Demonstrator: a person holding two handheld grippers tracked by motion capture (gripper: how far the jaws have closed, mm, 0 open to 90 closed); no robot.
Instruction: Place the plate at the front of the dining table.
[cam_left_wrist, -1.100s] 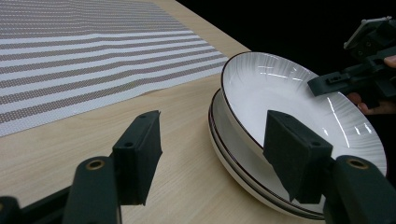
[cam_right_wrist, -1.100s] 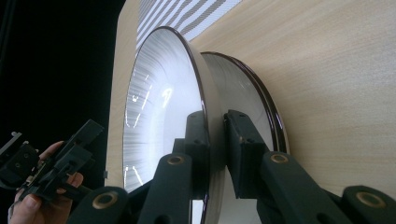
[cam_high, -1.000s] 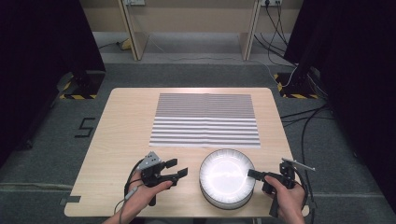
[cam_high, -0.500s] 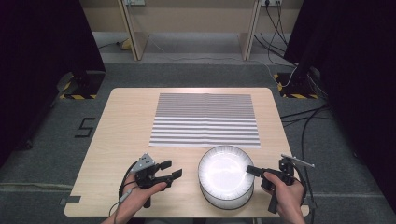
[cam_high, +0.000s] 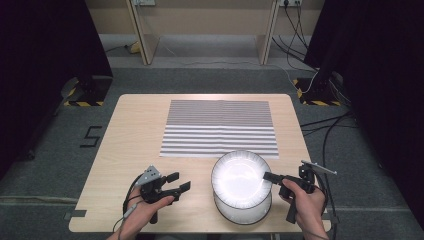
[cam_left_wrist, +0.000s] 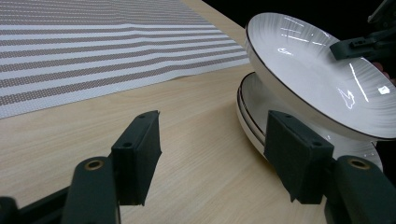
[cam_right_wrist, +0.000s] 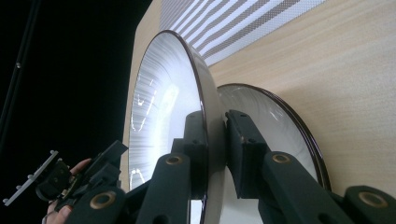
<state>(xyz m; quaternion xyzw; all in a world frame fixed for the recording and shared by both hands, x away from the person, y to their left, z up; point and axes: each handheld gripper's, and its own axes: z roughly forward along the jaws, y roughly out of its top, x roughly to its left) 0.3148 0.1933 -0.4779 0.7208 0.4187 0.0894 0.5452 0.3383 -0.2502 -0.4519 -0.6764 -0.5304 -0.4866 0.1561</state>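
My right gripper (cam_high: 267, 176) (cam_right_wrist: 217, 140) is shut on the right rim of a white dark-edged plate (cam_high: 239, 175) (cam_right_wrist: 163, 102) (cam_left_wrist: 317, 79). It holds that plate tilted, a little above the stack of matching plates (cam_high: 246, 214) (cam_left_wrist: 254, 112) (cam_right_wrist: 275, 116) at the table's front right. Left of the stack, my left gripper (cam_high: 179, 182) (cam_left_wrist: 212, 154) hovers low over the bare wood, open, with nothing between its pads. The left gripper (cam_right_wrist: 93, 172) appears beyond the plate in the right gripper view, and the right gripper's jaw (cam_left_wrist: 357, 44) lies on the plate's far rim in the left gripper view.
A grey-and-white striped placemat (cam_high: 220, 127) (cam_left_wrist: 93, 46) lies flat on the far half of the wooden table (cam_high: 130, 150). Bare wood lies between the mat and the front edge at the left. Cables run over the floor at the right.
The held plate has come up slightly off the stack and tilted. The left gripper has drifted a little to the left and stayed open.
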